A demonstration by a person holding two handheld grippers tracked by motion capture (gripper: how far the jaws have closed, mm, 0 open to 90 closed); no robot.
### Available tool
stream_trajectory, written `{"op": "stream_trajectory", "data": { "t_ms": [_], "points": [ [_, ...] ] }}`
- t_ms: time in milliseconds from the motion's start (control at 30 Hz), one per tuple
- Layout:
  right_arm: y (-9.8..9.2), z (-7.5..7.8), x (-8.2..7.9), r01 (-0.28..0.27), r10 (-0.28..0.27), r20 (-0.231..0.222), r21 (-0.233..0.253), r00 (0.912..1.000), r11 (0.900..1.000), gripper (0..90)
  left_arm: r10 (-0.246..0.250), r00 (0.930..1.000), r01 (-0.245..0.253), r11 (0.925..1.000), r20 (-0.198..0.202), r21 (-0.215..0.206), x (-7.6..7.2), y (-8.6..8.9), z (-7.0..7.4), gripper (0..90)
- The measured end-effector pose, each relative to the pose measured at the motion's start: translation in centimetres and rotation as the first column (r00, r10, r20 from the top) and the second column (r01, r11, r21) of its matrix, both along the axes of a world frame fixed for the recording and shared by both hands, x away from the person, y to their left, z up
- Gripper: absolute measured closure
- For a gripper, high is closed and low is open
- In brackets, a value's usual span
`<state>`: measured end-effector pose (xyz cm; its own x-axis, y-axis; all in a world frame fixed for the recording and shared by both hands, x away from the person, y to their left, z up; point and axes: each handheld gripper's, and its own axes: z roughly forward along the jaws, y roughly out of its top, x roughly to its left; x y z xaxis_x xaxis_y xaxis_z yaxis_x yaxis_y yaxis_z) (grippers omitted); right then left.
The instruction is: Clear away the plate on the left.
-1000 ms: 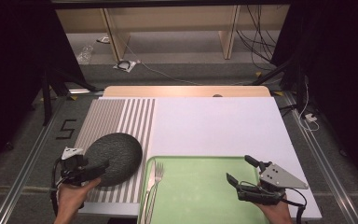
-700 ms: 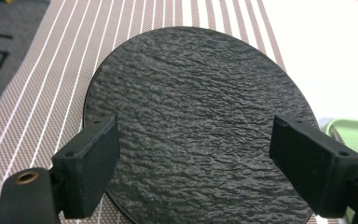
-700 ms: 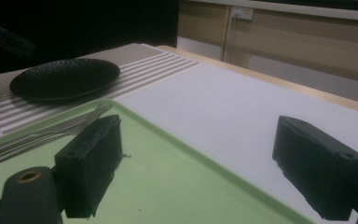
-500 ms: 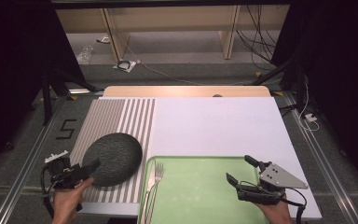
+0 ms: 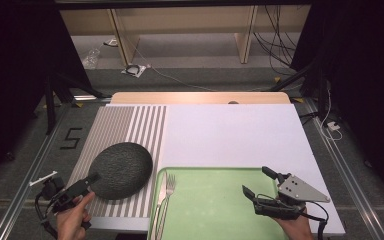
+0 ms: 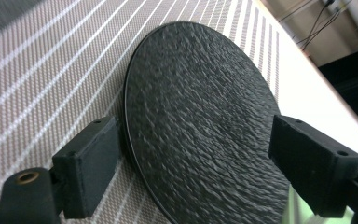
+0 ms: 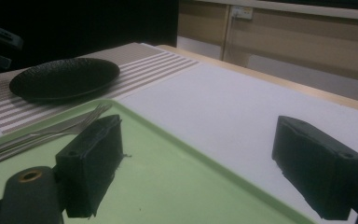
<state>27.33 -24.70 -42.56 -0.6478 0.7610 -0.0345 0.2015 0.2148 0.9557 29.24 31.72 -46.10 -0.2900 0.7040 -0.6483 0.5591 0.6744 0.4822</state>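
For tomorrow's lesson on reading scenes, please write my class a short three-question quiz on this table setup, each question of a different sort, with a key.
1. True or false: the black plate lies on the striped placemat.
2. Multiple choice: where do the fork and knife lie? A) on the plate B) at the left edge of the green tray C) on the white tabletop
3. Fill in: the jaws of the right gripper stand ____ over the tray.

Key:
1. True.
2. B.
3. Open, with nothing between them. The left gripper is open too, its jaws either side of the plate's near rim.
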Motion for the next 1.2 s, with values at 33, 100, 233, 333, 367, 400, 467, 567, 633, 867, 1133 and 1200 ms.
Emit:
{"op": "stream_trajectory", "data": {
  "t_ms": [33, 100, 233, 333, 367, 400, 467, 567, 633, 867, 1133, 1200],
  "points": [
    [0.0, 0.0, 0.0, -0.001, 0.001, 0.001, 0.0, 1.0, 1.0, 16.9, 0.011, 0.9999, -0.011, 0.9993, -0.003, -0.035, -0.1, 0.1, -0.2, 16.6],
    [0.0, 0.0, 0.0, -0.001, 0.001, 0.0, -0.002, 1.0, 1.0, 16.9, 0.02, 0.9998, -0.02, 0.9952, -0.01, -0.095, -0.4, 0.1, -0.5, 16.6],
    [0.0, 0.0, 0.0, 0.0, 0.0, 0.001, 0.0, 1.0, 1.0, 17.0, 0.032, 0.9991, -0.037, 0.9776, -0.028, -0.207, -0.7, 0.2, -1.4, 17.0],
    [0.1, 0.0, 0.0, -0.003, 0.003, 0.005, 0.0, 1.0, 1.0, 17.0, 0.049, 0.998, -0.057, 0.9671, -0.041, -0.248, -1.0, 0.2, -1.8, 17.6],
    [0.0, 0.0, 0.0, -0.001, 0.001, 0.002, -0.001, 1.0, 1.0, 17.0, 0.053, 0.9976, -0.063, 0.9625, -0.045, -0.264, -1.1, 0.1, -1.9, 17.9],
    [0.0, 0.0, 0.0, -0.001, 0.001, 0.001, 0.0, 1.0, 1.0, 17.0, 0.055, 0.9973, -0.066, 0.9602, -0.049, -0.271, -1.1, 0.1, -2.0, 18.3],
    [0.0, 0.0, 0.0, -0.001, 0.001, 0.003, -0.001, 1.0, 1.0, 17.0, 0.057, 0.9967, -0.072, 0.9527, -0.058, -0.295, -1.2, 0.0, -2.2, 19.0],
    [0.0, 0.0, 0.0, -0.002, 0.002, 0.002, -0.002, 1.0, 1.0, 17.0, 0.062, 0.996, -0.08, 0.9408, -0.064, -0.329, -1.3, -0.2, -2.5, 20.1],
    [0.0, 0.0, 0.0, -0.002, 0.002, 0.002, -0.003, 1.0, 1.0, 17.0, 0.066, 0.9953, -0.087, 0.933, -0.071, -0.349, -1.4, -0.4, -2.7, 21.5],
    [0.1, 0.0, 0.0, -0.001, 0.001, 0.003, -0.002, 1.0, 1.0, 17.0, 0.105, 0.9906, -0.132, 0.8963, -0.087, -0.423, -1.9, -1.1, -3.3, 26.0],
    [0.1, 0.0, 0.0, -0.002, 0.002, 0.002, -0.002, 1.0, 1.0, 17.0, 0.105, 0.9901, -0.136, 0.879, -0.093, -0.457, -1.8, -1.7, -3.9, 33.3],
    [0.1, 0.0, 0.0, -0.002, 0.002, 0.002, -0.002, 1.0, 1.0, 17.0, 0.101, 0.9902, -0.134, 0.8798, -0.096, -0.456, -1.8, -1.8, -4.0, 34.8]
  ]
}}
